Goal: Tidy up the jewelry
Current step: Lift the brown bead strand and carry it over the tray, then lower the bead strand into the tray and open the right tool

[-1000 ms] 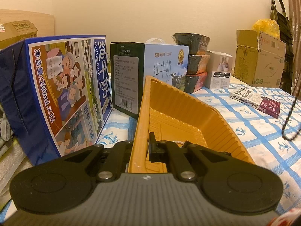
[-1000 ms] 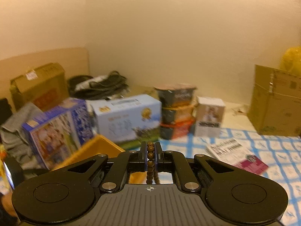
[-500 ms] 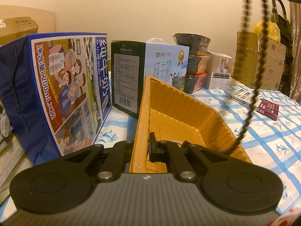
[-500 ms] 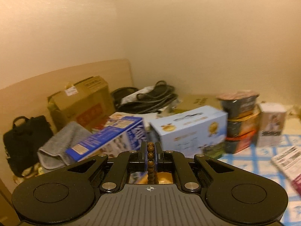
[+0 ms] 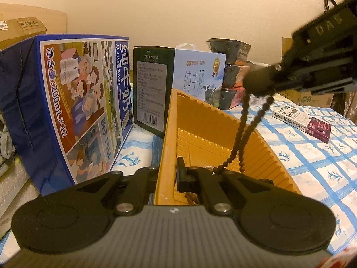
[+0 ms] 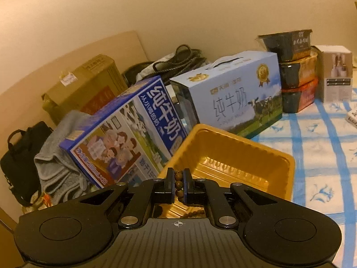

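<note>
Bead necklace (image 5: 242,131): brown strand pinched at its top by the right gripper (image 6: 179,184), both sides of its loop hanging down into the yellow tray (image 5: 214,120); the lower beads lie on the tray floor at the near end.
Yellow tray: ribbed plastic, open on top, set on the blue-checked tablecloth (image 5: 312,156); beads are all that can be made out inside.
Left gripper (image 5: 175,174): jaws closed on the tray's near left wall, one finger inside, one outside.
Right gripper: jaws clamped on the necklace, three beads showing between the pads in the right wrist view; it hangs above the tray's right side.
Blue milk carton (image 5: 73,102): just left of the tray, standing close along its left wall.
Pale milk box (image 5: 178,82): behind the tray's far end, with a carry handle on top.
Stacked bowls (image 5: 232,69): three, far and right of the pale box.
Book (image 5: 301,120): flat on the cloth, well right of the tray.
Way in: the tray's top is open beneath the hanging strand.
</note>
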Available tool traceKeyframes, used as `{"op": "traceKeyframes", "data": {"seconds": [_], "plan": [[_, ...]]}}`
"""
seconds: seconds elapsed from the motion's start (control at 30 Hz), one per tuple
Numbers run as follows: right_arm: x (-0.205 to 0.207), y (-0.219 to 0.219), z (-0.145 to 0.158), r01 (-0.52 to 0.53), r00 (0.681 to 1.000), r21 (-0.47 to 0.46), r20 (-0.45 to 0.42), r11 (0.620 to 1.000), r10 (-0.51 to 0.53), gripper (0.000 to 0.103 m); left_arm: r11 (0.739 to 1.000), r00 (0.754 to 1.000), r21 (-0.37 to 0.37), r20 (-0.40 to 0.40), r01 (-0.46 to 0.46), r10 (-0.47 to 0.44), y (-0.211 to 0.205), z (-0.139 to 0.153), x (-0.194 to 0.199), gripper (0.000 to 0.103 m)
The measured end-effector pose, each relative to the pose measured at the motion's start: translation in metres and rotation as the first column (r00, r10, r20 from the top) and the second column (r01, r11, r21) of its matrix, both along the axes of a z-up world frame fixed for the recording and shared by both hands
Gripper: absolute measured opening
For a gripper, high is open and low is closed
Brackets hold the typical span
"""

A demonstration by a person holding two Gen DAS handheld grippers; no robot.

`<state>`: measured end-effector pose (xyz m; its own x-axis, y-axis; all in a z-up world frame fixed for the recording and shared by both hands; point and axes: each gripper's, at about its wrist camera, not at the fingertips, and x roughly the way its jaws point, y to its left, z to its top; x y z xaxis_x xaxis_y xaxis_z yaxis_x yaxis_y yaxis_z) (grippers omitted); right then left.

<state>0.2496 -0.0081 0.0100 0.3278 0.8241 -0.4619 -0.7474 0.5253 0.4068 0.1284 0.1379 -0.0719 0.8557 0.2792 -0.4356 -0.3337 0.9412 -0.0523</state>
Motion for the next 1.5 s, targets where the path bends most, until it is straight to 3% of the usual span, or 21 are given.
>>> {"op": "traceKeyframes", "data": {"seconds": [0.17,0.27,0.4,0.43,0.53,0.57,0.87,1.23,1.4,1.5], "plan": [[-0.002,-0.001,0.008,-0.018,1.0,0.093,0.006,0.996,0.018,0.007,1.0,1.0,-0.002,0.0,-0.002,0.002,0.001,-0.001,0.0,0.005],[-0.003,0.002,0.002,-0.014,1.0,0.049,0.007,0.999,0.013,0.007,1.0,1.0,-0.004,0.0,-0.002,0.002,0.001,-0.001,0.0,0.005],[0.0,0.003,-0.022,0.012,0.998,-0.041,-0.055,0.999,-0.015,0.008,1.0,1.0,-0.01,-0.002,-0.004,0.004,0.002,-0.002,0.0,0.005],[0.001,0.002,-0.026,0.016,0.998,-0.054,-0.066,0.998,-0.019,0.013,1.0,1.0,-0.009,-0.004,-0.005,0.004,0.002,-0.002,0.0,0.004],[0.002,-0.005,-0.036,0.04,0.996,-0.074,-0.078,0.996,-0.046,0.047,1.0,1.0,-0.008,-0.006,-0.004,0.004,0.002,-0.003,0.0,0.004],[0.002,-0.009,-0.038,0.048,0.996,-0.078,-0.076,0.996,-0.054,0.051,1.0,1.0,-0.008,-0.007,-0.005,0.005,0.003,-0.004,0.0,0.004],[-0.001,-0.032,-0.064,0.11,0.991,-0.214,-0.057,0.971,-0.125,0.053,0.999,0.999,-0.025,-0.031,-0.021,0.021,0.008,-0.011,0.001,0.004],[-0.016,-0.05,-0.075,0.15,0.986,-0.227,-0.04,0.962,-0.164,0.054,0.983,0.994,-0.17,-0.092,-0.072,0.056,0.031,-0.031,-0.001,0.005],[-0.024,-0.055,-0.079,0.166,0.983,-0.22,-0.036,0.961,-0.178,0.058,0.957,0.99,-0.272,-0.119,-0.103,0.073,0.043,-0.041,-0.005,0.01],[-0.028,-0.057,-0.081,0.185,0.98,-0.225,-0.024,0.957,-0.195,0.061,0.95,0.991,-0.292,-0.113,-0.108,0.078,0.046,-0.042,-0.009,0.019]]}}
